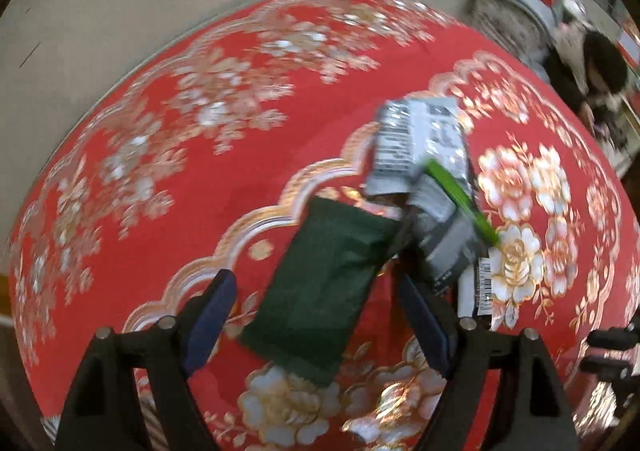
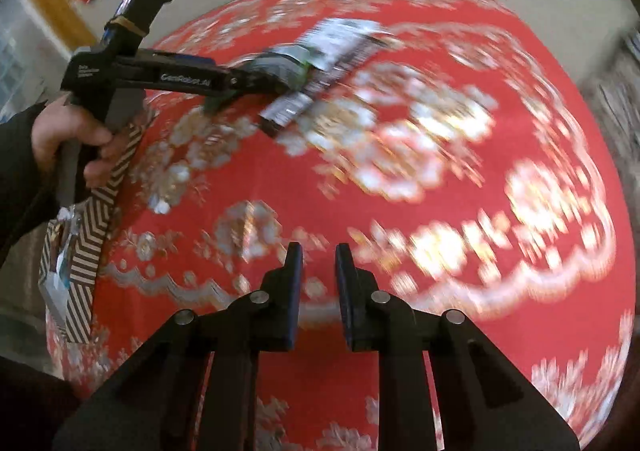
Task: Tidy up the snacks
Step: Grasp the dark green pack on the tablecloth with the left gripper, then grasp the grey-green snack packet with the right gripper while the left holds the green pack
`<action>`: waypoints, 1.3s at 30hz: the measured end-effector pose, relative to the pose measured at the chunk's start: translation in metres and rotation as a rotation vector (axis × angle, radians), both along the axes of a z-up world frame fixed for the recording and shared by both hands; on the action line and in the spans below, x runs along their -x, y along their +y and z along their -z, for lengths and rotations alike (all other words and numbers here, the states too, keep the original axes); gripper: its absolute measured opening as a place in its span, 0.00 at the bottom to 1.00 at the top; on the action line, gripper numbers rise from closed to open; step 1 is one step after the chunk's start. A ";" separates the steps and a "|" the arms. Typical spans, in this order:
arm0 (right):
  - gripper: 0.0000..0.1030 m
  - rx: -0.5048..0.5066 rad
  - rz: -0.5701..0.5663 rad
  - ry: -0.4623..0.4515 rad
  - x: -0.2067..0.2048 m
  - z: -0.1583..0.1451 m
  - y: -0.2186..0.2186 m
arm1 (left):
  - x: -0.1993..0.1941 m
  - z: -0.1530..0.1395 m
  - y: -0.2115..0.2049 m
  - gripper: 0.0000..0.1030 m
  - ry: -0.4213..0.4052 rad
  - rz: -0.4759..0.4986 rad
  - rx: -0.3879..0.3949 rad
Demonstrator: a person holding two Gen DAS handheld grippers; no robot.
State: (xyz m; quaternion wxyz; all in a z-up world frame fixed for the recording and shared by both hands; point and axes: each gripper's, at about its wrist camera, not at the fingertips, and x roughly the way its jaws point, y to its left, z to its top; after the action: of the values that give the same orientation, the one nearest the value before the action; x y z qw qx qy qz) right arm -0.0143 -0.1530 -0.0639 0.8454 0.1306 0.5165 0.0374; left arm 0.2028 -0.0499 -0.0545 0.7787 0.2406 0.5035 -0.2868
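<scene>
— Covering the whole table (image 1: pixel 160 179) is a red floral cloth; why are the snack packets (image 1: pixel 424 171) heaped at its middle?

— Awaiting sorting, I judge. Left claw (image 1: pixel 316 303) gapes around the dark green packet (image 1: pixel 320 291), ungripped; right claw (image 2: pixel 318 287), nearly closed, holds nothing.

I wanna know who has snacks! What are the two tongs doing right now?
Left tongs: open, around the dark green packet, not squeezing it.
Right tongs: nearly closed, a small gap, holding nothing.

Dark green snack packet (image 1: pixel 320 291) lies flat, tilted, just beside overlapping silver-grey wrappers (image 1: pixel 420 147) with one green-striped (image 1: pixel 460 203).
</scene>
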 end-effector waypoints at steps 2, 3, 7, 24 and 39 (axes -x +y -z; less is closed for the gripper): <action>0.16 -0.023 0.053 0.017 0.015 0.005 -0.008 | -0.001 0.002 -0.002 0.83 0.006 0.005 0.019; 0.16 -0.026 0.065 0.022 0.017 0.006 -0.009 | -0.002 0.004 -0.001 0.82 0.028 -0.006 0.037; 0.16 -0.031 0.112 0.033 0.038 0.009 -0.015 | 0.005 0.000 0.004 0.54 0.019 -0.008 0.071; 0.16 -0.066 0.295 -0.048 0.131 -0.023 0.012 | 0.154 0.002 0.043 0.45 0.027 -0.182 0.036; 0.16 -0.101 0.282 -0.122 0.182 -0.018 0.048 | 0.184 0.002 0.046 0.45 -0.013 -0.221 0.051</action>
State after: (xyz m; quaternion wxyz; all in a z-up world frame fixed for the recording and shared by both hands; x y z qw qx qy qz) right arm -0.1960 -0.1049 -0.0464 0.8644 0.2416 0.4384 -0.0480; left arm 0.0186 -0.0040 -0.0565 0.8148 0.1657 0.5142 -0.2102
